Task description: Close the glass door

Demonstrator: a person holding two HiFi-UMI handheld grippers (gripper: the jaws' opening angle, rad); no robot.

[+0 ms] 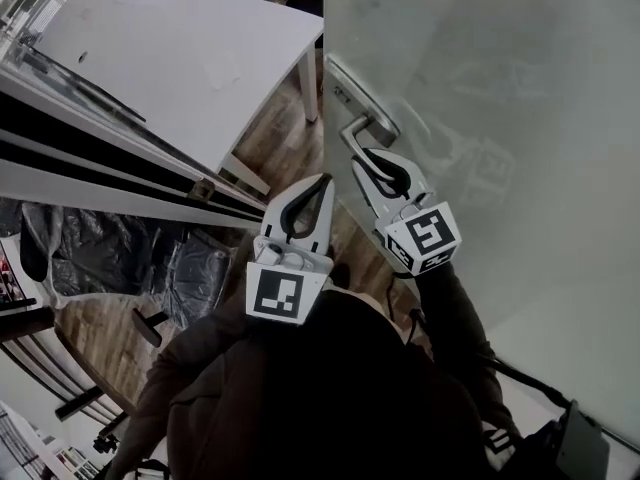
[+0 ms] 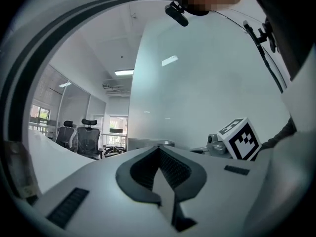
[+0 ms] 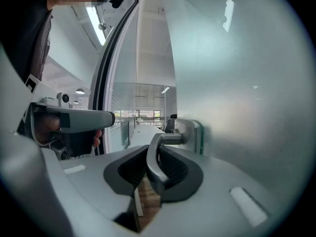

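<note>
- The frosted glass door (image 1: 500,118) fills the right side of the head view, and its free edge runs down close by the corner of a white table (image 1: 190,58).
- A metal lever door handle (image 1: 352,133) is fixed near that edge on a small metal plate.
- The right gripper (image 1: 372,160) reaches up to the handle from below, with a dark sleeve (image 1: 455,318) behind it.
- In the right gripper view the curved lever (image 3: 155,157) lies between the two black pads of the right gripper (image 3: 157,149). The jaws are about half closed around it. The lever sits hard against the right-hand pad, and the grip looks firm, though contact on the other pad is less clear.
- In the same view, daylight and a long room show through a gap between the door's edge and a dark frame (image 3: 101,88), so the door stands off its frame.
- The left gripper (image 1: 322,183) hovers just beside the right one, clear of the door and over the wooden floor (image 1: 275,143).
- In its own view the tips of the left gripper (image 2: 159,149) meet, with nothing between them.
- That view also shows the right gripper's marker cube (image 2: 242,139) and, far off, two black office chairs (image 2: 88,137).
</note>
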